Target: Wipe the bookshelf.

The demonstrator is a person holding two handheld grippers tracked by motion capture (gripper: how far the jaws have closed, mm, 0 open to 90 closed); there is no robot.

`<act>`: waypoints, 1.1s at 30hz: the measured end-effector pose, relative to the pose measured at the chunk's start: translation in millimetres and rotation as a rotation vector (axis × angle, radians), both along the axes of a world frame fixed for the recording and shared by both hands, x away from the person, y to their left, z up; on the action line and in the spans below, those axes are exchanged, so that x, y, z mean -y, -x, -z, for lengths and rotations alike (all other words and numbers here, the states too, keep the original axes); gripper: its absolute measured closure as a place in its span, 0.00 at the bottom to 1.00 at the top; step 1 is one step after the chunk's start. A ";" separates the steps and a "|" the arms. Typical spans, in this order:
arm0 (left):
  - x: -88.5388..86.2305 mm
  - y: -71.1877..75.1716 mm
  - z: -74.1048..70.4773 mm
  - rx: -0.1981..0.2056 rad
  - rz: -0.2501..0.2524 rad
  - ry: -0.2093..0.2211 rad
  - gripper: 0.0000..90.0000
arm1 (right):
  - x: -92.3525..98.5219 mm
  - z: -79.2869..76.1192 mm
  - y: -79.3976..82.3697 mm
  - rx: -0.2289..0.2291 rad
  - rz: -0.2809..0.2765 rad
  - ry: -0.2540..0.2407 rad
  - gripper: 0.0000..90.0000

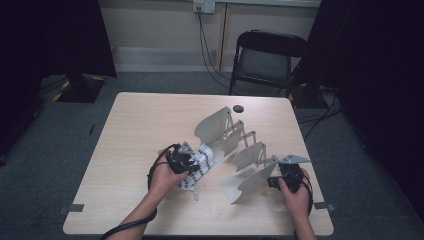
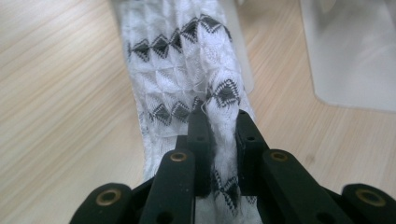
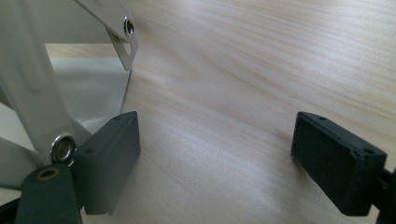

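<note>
The left gripper (image 2: pixel 218 123) is pinching the patterned cloth (image 2: pixel 187 65); keep it taut toward the rack (image 1: pixel 240 150) at two o'clock. The right gripper (image 3: pixel 215 154) jaws are standing wide, holding nothing.

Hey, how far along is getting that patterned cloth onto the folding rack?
Done: the left tool is shut on the white cloth with black diamonds, whose far end already reaches the grey accordion rack. In hand: the cloth lies stretched on the table toward the rack. Left: it seems not yet draped over any panel, and the right tool waits open beside the rack's near end.
</note>
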State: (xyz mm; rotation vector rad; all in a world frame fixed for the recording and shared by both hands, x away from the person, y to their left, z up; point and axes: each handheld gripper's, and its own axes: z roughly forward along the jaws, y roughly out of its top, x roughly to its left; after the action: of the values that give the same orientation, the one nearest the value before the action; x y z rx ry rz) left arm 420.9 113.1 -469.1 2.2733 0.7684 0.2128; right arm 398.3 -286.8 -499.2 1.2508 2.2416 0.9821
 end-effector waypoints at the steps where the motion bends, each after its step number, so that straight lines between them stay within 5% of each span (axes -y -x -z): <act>1: -3.7 1.4 0.7 0.001 -0.010 0.007 0.89 | 0.0 0.0 0.0 0.000 0.000 0.000 0.17; 17: -64.5 10.1 3.8 0.032 -0.131 -0.083 0.85 | -0.4 -0.3 1.1 -0.004 0.011 -0.001 0.17; 20: -71.7 12.0 6.5 0.033 -0.150 -0.066 0.82 | 0.1 -0.2 1.9 -0.003 0.013 -0.002 0.17; 27: -74.1 16.8 9.8 0.043 -0.183 -0.018 0.53 | 4.4 -3.4 5.0 -0.019 -0.002 -0.014 0.17; 33: -74.7 20.1 7.0 0.063 -0.173 -0.032 0.38 | 9.0 -17.7 9.5 -0.033 -0.033 -0.020 0.20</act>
State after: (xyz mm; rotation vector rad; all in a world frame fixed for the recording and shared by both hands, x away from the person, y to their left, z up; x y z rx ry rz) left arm 400.8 187.8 -476.0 2.2196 0.9346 0.3779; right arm 388.8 -295.8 -481.5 1.2508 2.2895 1.0051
